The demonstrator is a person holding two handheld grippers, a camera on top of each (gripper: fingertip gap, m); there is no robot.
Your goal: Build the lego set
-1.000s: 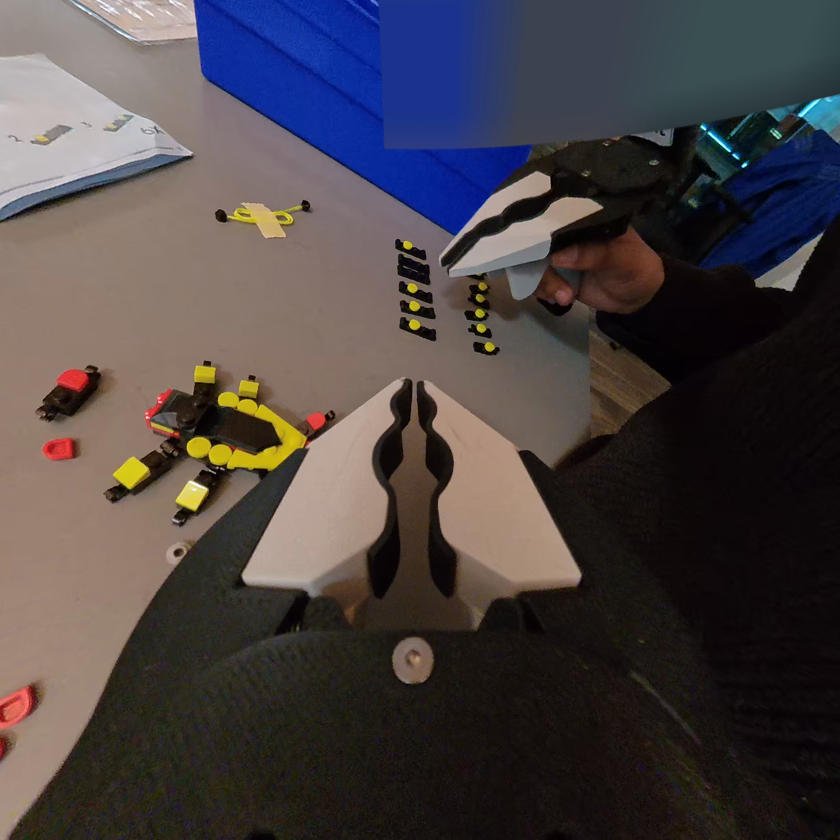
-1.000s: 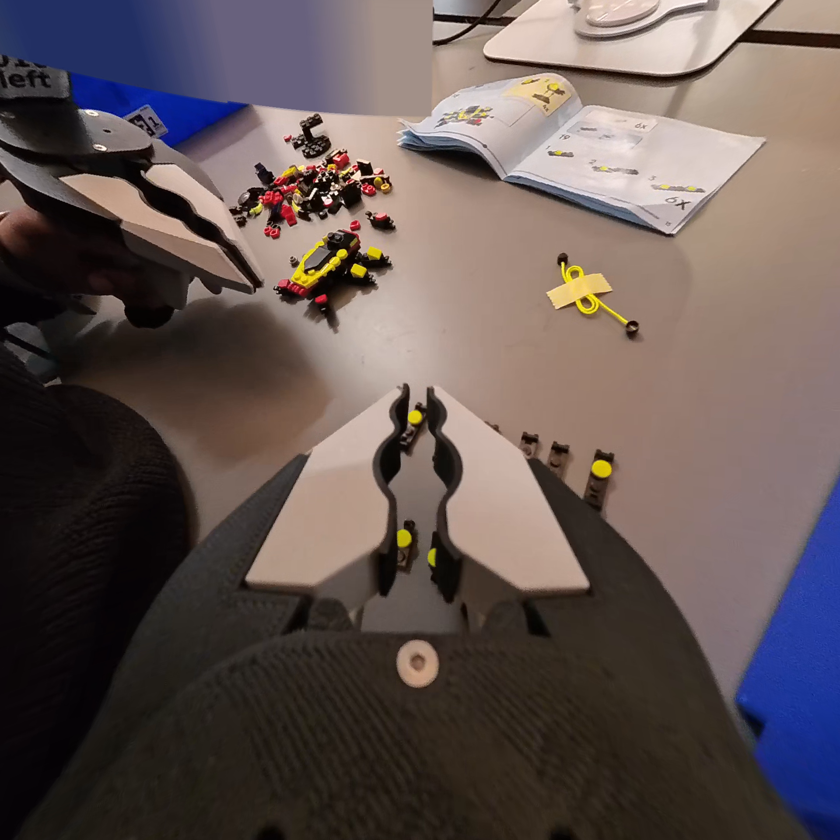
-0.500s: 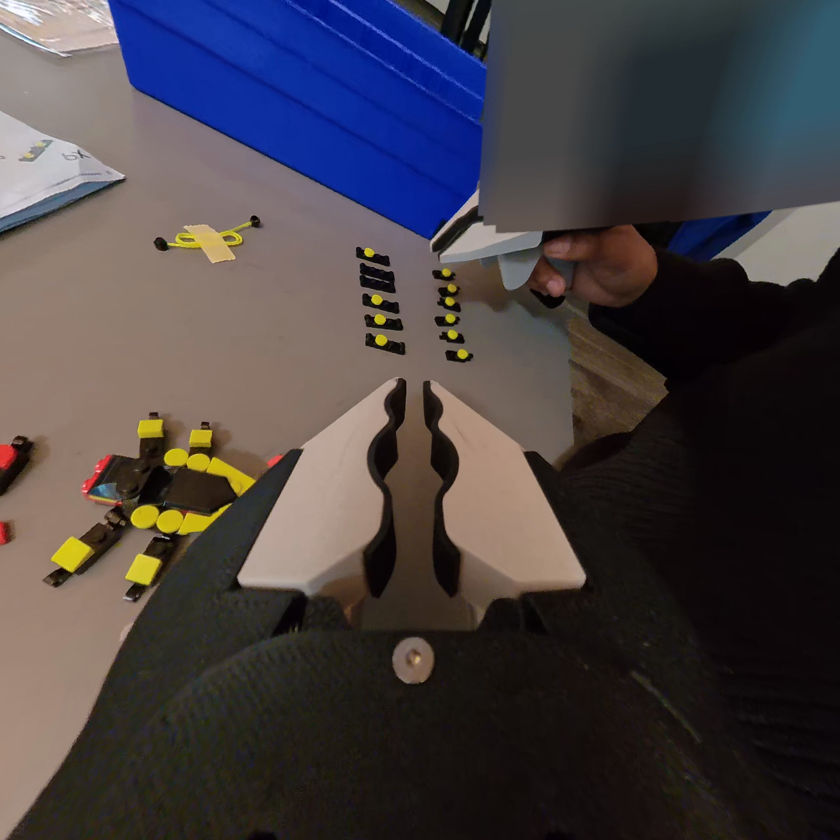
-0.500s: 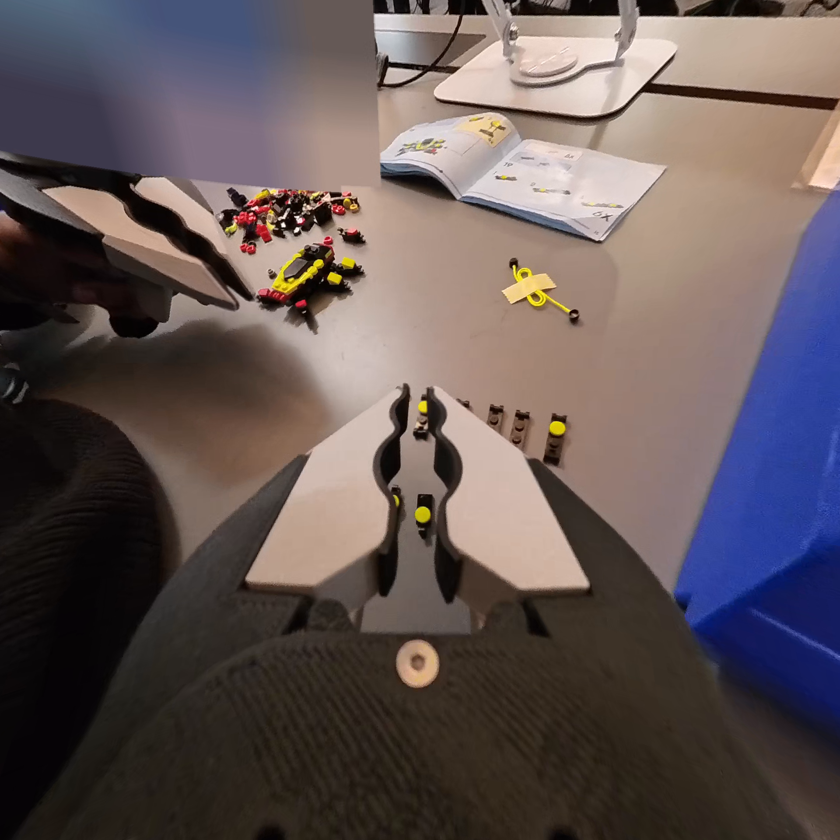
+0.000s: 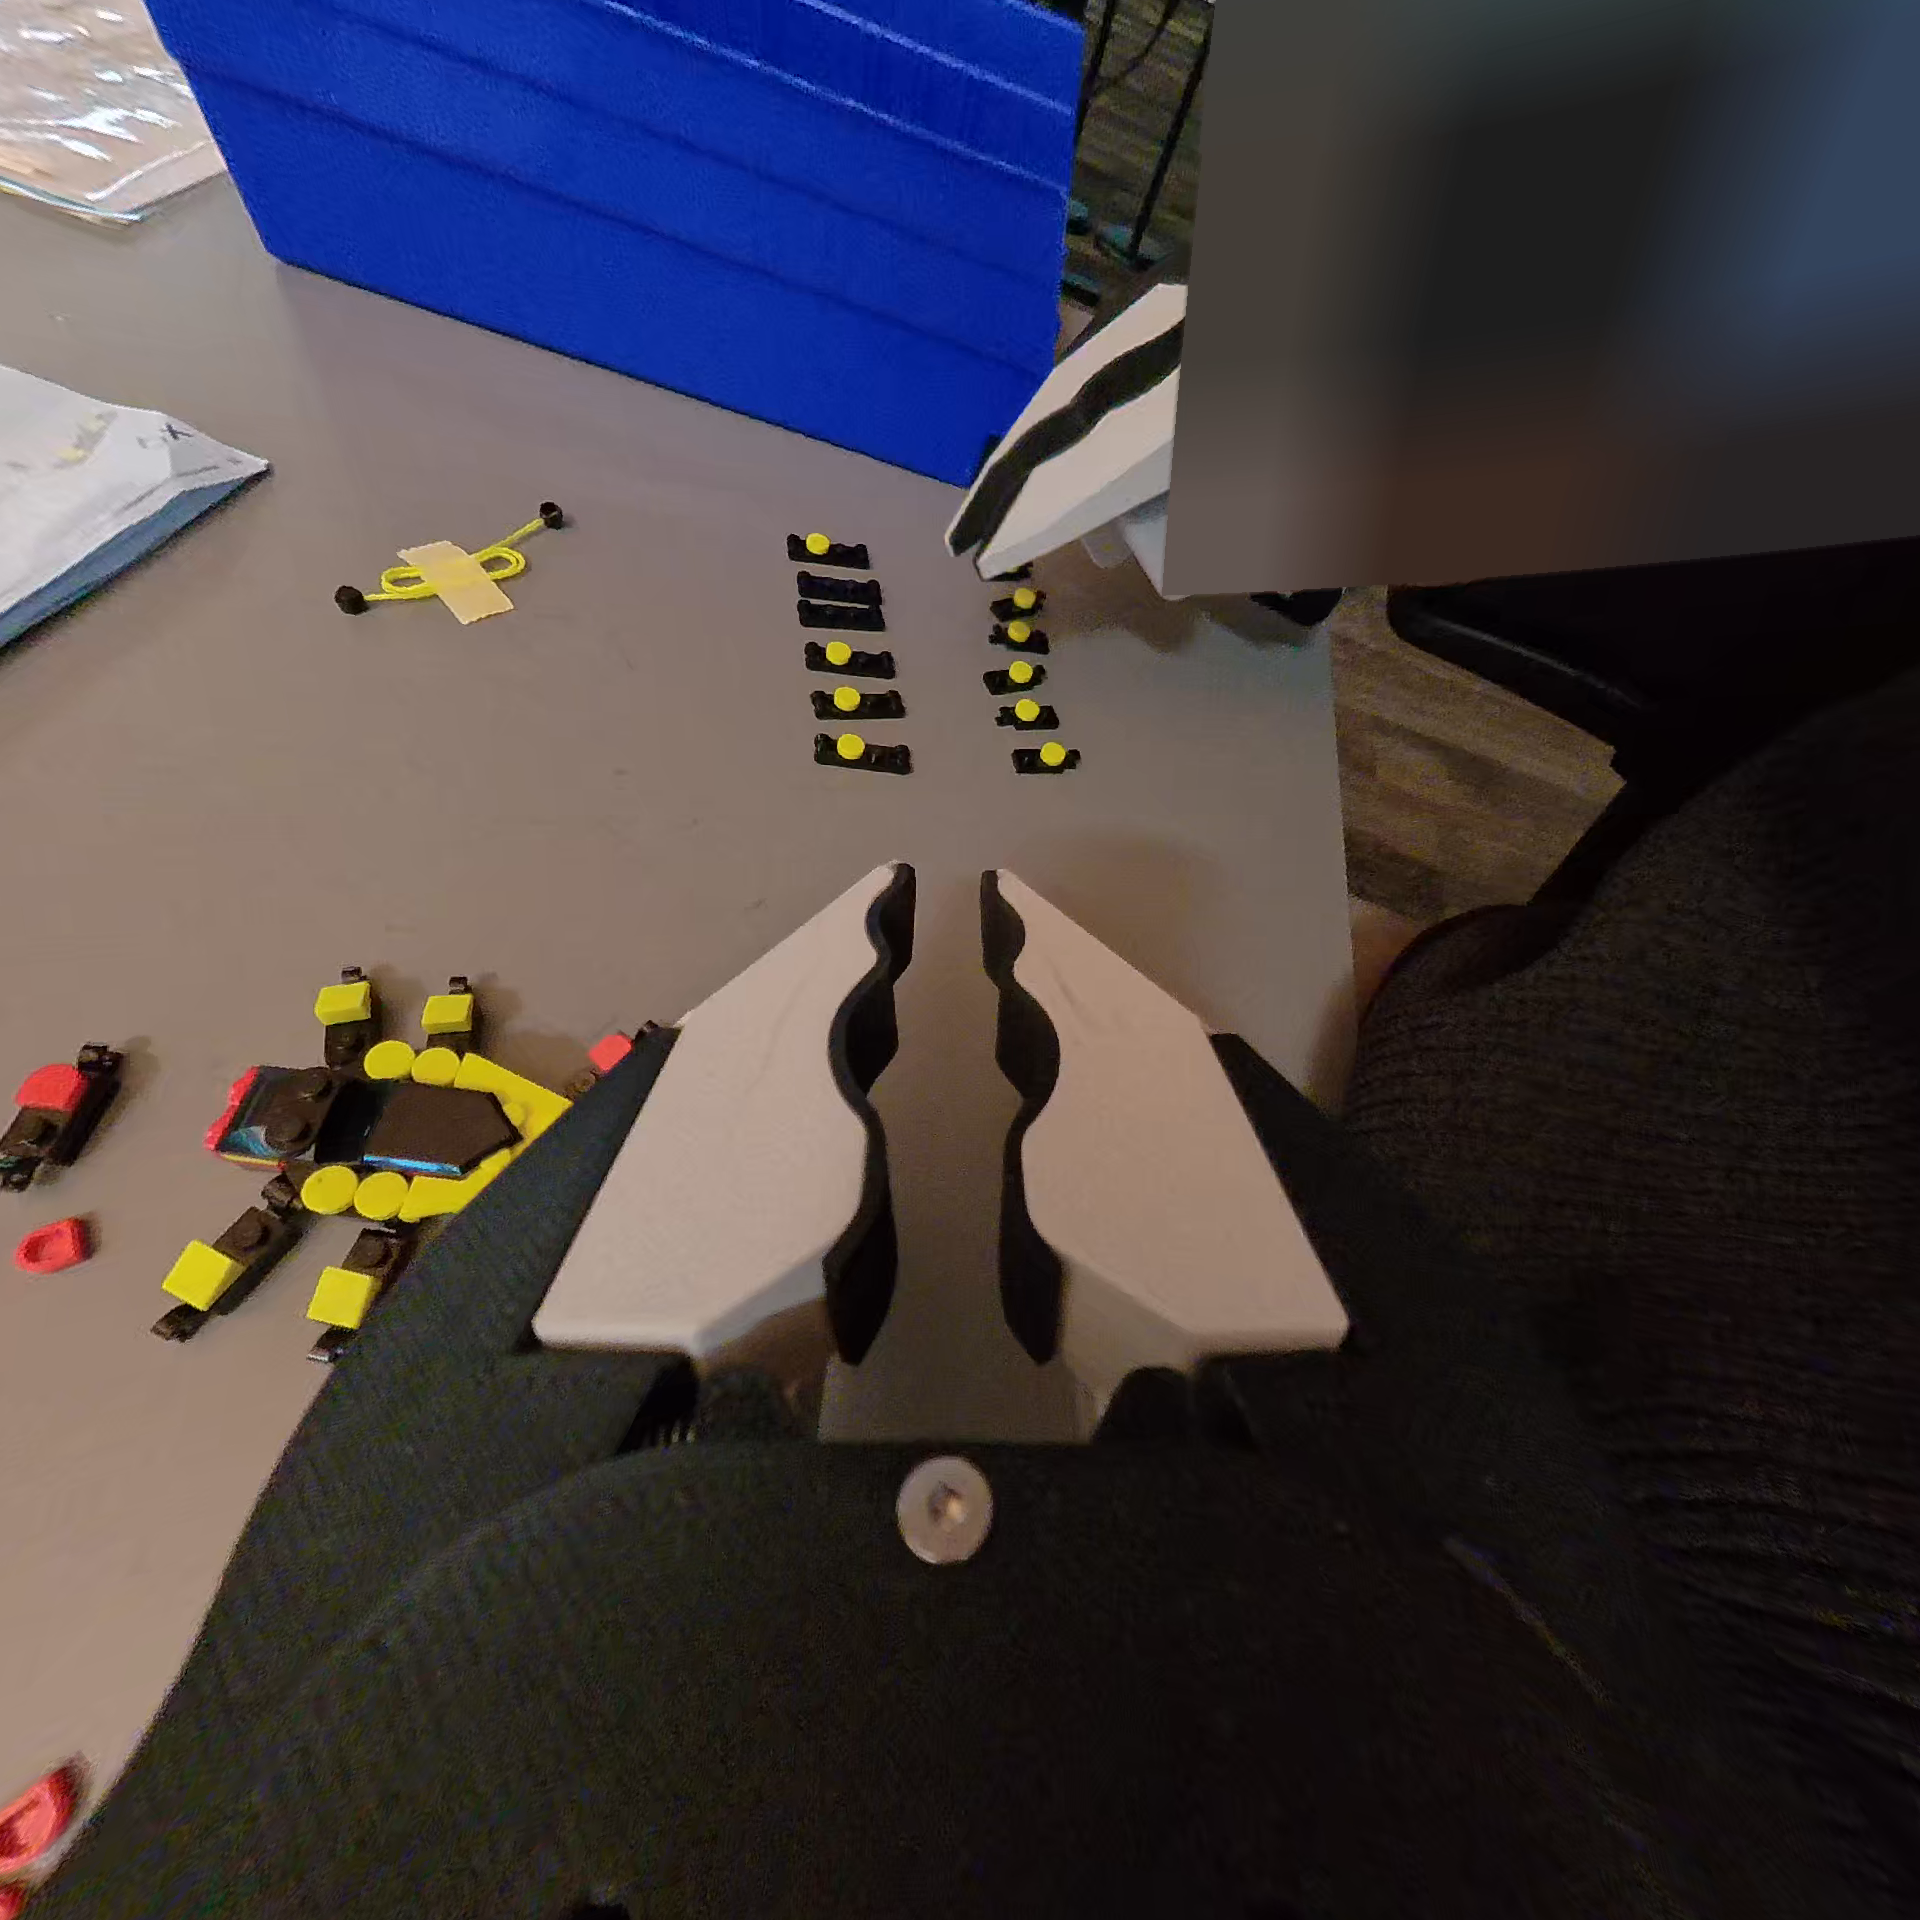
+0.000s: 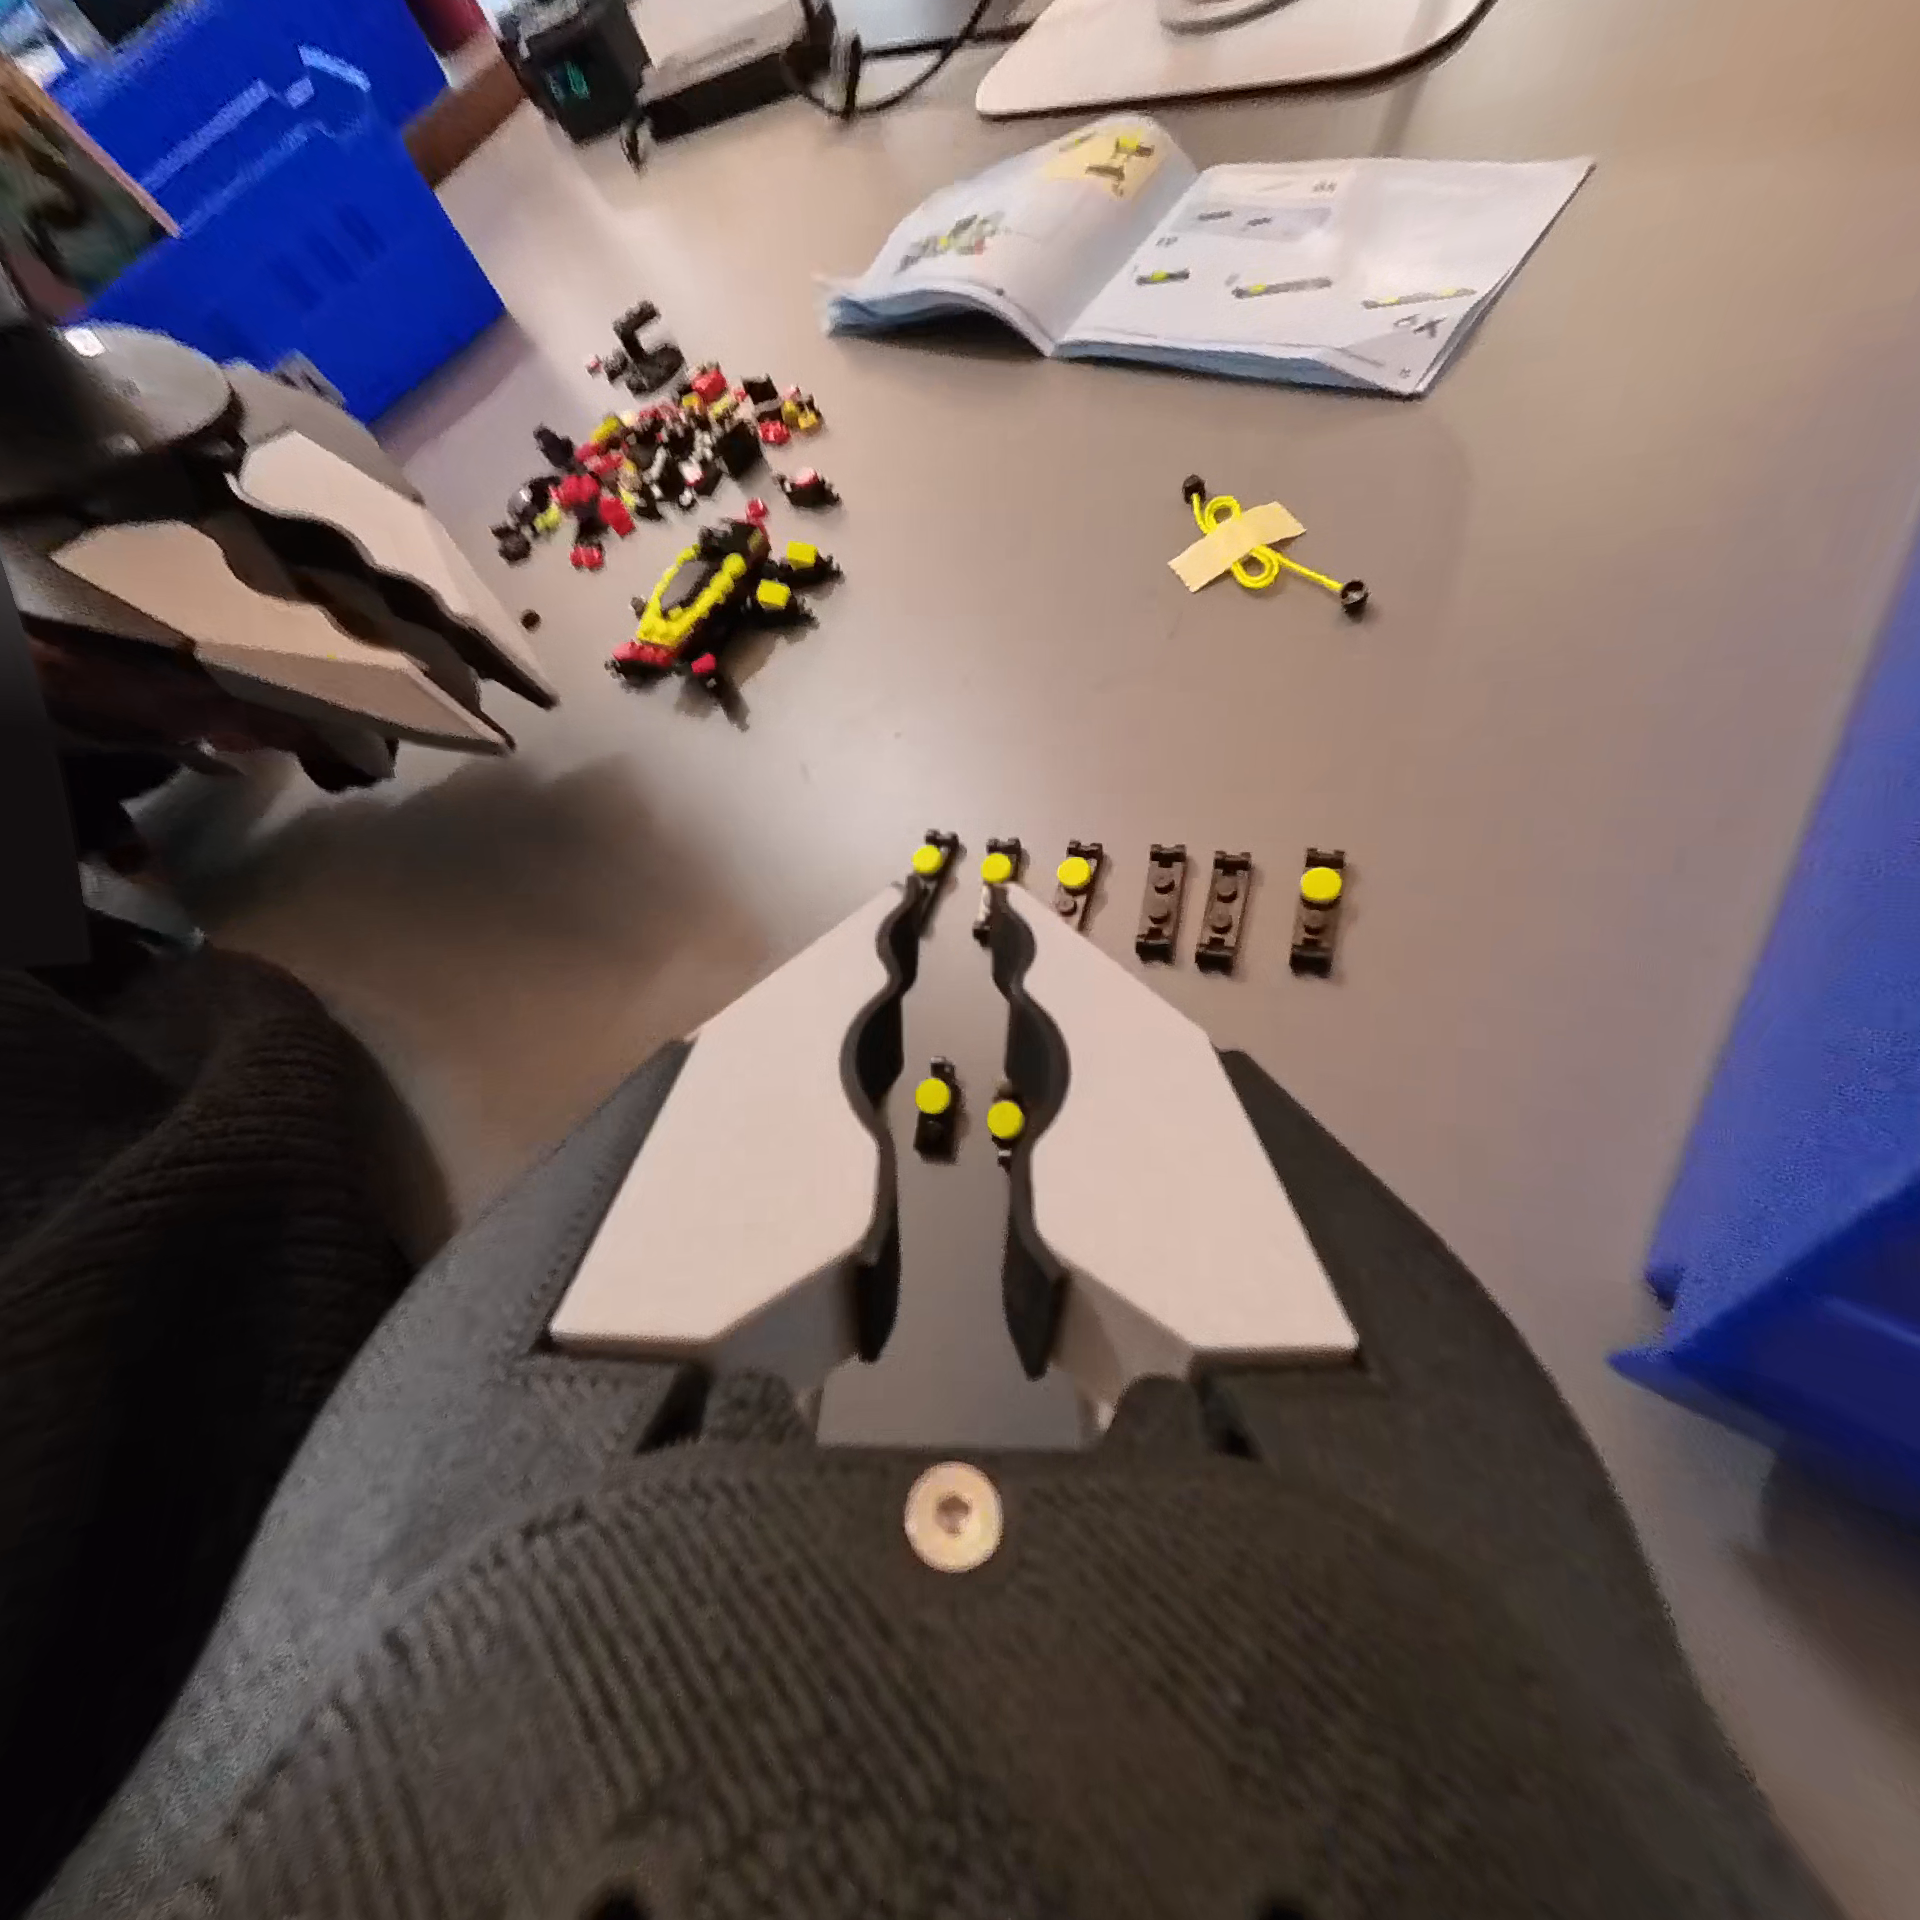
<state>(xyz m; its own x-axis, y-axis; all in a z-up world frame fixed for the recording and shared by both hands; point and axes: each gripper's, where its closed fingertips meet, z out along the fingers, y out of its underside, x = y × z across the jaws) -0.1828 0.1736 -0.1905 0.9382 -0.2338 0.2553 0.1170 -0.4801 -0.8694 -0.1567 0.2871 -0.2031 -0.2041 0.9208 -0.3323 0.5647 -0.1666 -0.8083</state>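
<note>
Grey bench (image 5: 520, 810). Right tool (image 6: 951, 899) slightly parted, empty, over the rows of black plates (image 6: 1216, 909). Left tool (image 5: 948, 883) slightly parted, empty, near them. Yellow lego model (image 5: 384, 1132) left of plates; blue bin (image 5: 644, 197) behind.

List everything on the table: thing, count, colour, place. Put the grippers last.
long plates: six, black, four with yellow studs, one row at the near edge.
short plates: about six, black with yellow studs, a second row beside the first.
lego model: one, yellow, black and red, mid-table.
loose bricks: a pile, red, black, yellow, beyond the model.
string: one, yellow, taped, black ends.
instruction booklet: one, open, far side.
blue bins: at least two, table edges.
left gripper: open, empty.
right gripper: open, over the rows.
</note>
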